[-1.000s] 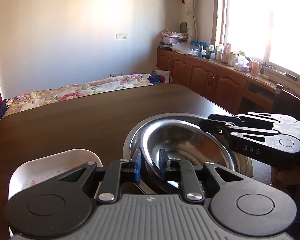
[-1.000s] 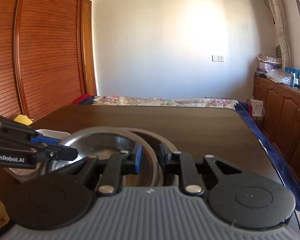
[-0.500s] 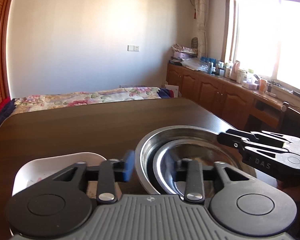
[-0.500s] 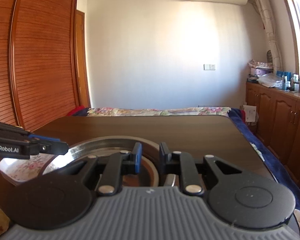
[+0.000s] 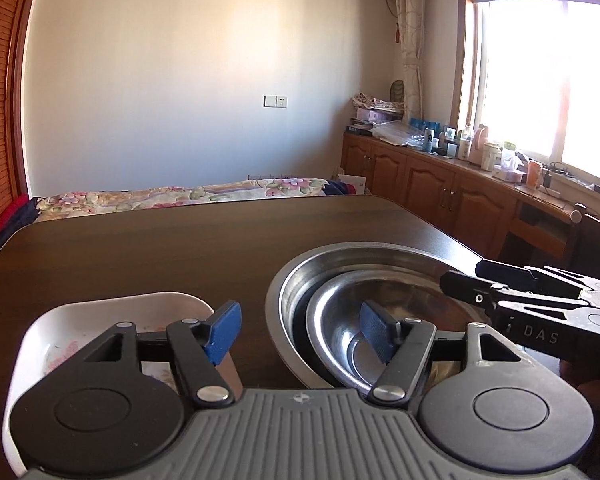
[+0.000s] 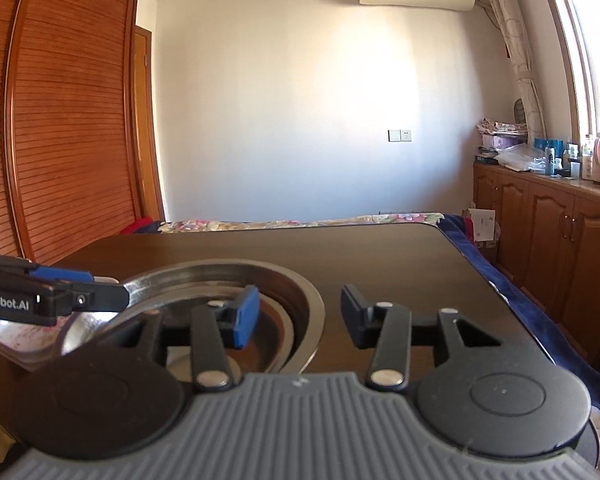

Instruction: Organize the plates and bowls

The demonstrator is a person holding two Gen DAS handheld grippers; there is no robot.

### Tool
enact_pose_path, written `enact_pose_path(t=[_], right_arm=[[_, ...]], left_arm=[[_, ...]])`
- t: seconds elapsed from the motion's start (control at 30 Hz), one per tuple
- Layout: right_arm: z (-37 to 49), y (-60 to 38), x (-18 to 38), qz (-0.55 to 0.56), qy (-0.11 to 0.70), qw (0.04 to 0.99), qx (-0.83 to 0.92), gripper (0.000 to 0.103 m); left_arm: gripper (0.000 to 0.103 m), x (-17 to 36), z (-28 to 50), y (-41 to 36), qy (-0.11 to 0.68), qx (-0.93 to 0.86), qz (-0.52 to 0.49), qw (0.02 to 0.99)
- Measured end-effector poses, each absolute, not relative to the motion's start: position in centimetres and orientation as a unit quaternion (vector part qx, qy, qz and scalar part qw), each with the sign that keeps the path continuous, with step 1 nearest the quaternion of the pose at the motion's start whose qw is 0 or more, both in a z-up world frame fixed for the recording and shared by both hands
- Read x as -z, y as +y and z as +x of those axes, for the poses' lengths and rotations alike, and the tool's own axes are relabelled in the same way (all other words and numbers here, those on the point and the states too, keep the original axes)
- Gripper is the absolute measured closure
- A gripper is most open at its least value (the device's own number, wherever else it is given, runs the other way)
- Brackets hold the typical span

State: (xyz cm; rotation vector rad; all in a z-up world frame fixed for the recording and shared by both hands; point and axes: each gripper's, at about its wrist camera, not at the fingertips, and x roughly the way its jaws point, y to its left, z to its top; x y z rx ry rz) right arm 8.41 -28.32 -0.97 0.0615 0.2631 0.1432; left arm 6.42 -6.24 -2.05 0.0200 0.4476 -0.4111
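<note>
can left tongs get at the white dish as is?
Probably yes. Left tongs are open, the white dish sits just ahead on their left side, nothing lies between; steel bowls sit off to the right.

A dark wooden tabletop [image 5: 160, 256] carries a large steel bowl [image 5: 300, 276]; a white floral dish [image 5: 112, 312] sits just left of the bowl.
</note>
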Motion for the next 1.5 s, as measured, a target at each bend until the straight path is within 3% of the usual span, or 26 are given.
enact_pose_path(t=[0.37,0.73,0.93,1.17,1.27,1.5], right_arm=[[8.6,-28.4,1.9,0.044,0.142,0.986,-0.076,0.032],[8.7,-28.1,2.5,0.059,0.15,0.983,-0.09,0.031],[8.7,-28.3,2.6,0.068,0.153,0.981,-0.099,0.032],[8.8,-28.1,2.6,0.069,0.152,0.98,-0.106,0.047],[8.7,-28.0,2.6,0.07,0.152,0.98,-0.11,0.052],[8.5,-27.8,2.6,0.075,0.153,0.979,-0.108,0.057]], left_arm=[[0.026,2.6,6.8,-6.2,0.226,0.205,0.011,0.952],[0.026,3.1,7.3,-6.6,0.232,0.211,0.01,0.95],[0.038,3.5,7.2,-6.8,0.236,0.213,0.009,0.948],[0.053,3.7,7.3,-6.8,0.24,0.209,0.009,0.948],[0.054,3.7,7.1,-6.9,0.239,0.208,0.005,0.948],[0.065,3.6,7.0,-6.5,0.242,0.209,-0.005,0.947]])
